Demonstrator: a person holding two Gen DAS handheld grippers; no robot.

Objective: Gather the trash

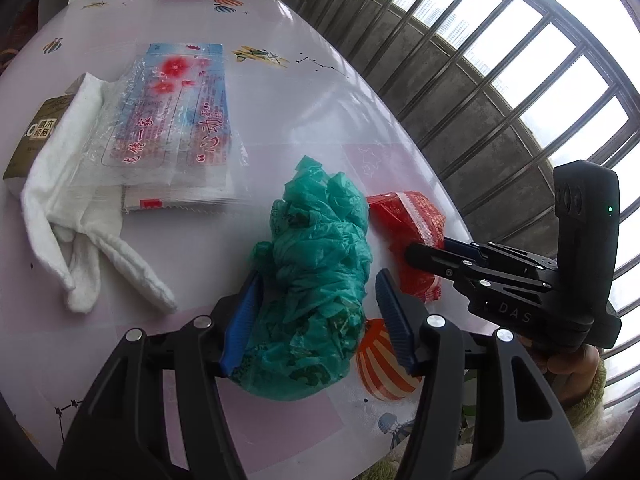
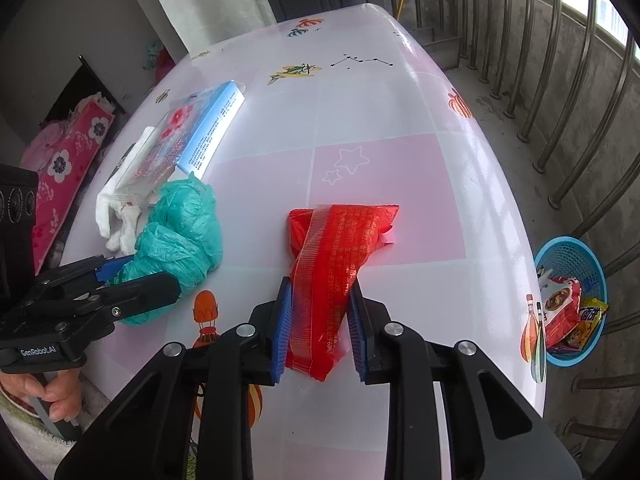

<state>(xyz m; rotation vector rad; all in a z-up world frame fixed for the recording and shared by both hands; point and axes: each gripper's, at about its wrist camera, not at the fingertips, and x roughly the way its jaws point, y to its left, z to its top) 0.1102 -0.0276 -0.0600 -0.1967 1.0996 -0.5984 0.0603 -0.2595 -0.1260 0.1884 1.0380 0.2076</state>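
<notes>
Since the job is to gather the litter, I have a gripper over each of the two pieces nearest me on the table, so both can go in one trip to the blue basket, which stands on the floor just beyond the table's right edge and already holds a few snack packets. My right gripper has its jaws drawn narrow around the red wrapper: the near end of the packet sits between the blue pads and both pads appear to press on its sides, while the far end lies flat on the table, pointing away from me. My left gripper straddles the crumpled green plastic bag with its jaws about half open; the left pad touches the bag, but on the right I see a clear gap between pad and plastic, so I judge that bag is bracketed, not yet gripped (it is soft and will likely squash a good deal before it holds). Farther off to the left lie a white glove, a flat printed packet partly over it, and a brown carton beneath, all well apart from both grippers and left for later, I judge.
</notes>
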